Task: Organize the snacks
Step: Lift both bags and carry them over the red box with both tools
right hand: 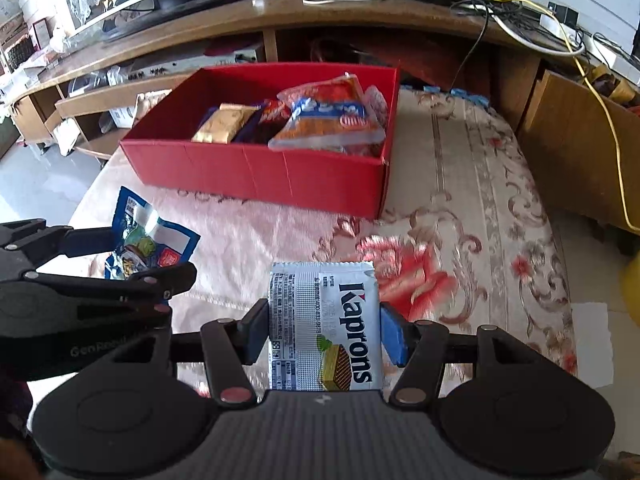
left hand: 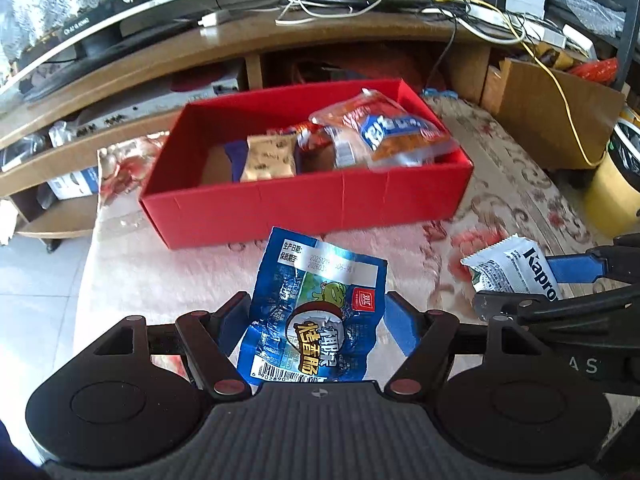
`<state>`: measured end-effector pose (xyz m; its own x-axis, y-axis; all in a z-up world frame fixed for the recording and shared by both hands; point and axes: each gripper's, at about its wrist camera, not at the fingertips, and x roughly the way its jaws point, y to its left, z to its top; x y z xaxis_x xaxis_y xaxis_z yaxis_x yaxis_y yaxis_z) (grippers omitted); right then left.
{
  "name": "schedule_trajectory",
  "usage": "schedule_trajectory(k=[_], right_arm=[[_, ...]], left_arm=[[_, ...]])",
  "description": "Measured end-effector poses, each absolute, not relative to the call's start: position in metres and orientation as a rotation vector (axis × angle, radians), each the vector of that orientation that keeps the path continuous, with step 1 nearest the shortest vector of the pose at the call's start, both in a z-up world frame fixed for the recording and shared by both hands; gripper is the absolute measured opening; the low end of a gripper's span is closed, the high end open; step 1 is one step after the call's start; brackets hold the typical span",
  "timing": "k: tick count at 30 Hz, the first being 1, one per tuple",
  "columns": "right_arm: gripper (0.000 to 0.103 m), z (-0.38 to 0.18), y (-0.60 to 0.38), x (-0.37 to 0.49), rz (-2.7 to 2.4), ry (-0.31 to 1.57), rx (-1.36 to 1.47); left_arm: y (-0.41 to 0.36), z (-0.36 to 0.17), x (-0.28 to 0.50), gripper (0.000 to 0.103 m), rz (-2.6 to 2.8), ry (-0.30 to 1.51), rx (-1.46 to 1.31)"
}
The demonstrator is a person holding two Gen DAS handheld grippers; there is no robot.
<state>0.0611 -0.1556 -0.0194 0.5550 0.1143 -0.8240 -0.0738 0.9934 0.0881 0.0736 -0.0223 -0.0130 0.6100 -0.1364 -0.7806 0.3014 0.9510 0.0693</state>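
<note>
A blue packet (left hand: 316, 312) is gripped in the left tool (left hand: 316, 320), a white wafer pack (right hand: 324, 324) in the right tool (right hand: 324, 332). The red box (left hand: 304, 200) is seen straight ahead at the far edge of the flowered cloth (right hand: 460, 200), nearer the left tool.

Left gripper (left hand: 316, 320) and right gripper (right hand: 324, 328): matte black bodies with ribbed centre plates, paired round housings, angled link arms fixed by reddish-silver rivets, and blue finger pads (right hand: 394, 338). Pale lettering marks each body's side.
</note>
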Motion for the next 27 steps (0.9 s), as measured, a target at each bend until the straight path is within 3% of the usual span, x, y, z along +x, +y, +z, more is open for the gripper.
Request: schedule_trajectory(k=[27], right_arm=[[0.050, 0.020, -0.162, 0.171, 0.119, 0.839, 0.104]], left_arm=[[-0.023, 0.026, 0.180, 0.076, -0.170, 0.776, 0.136]])
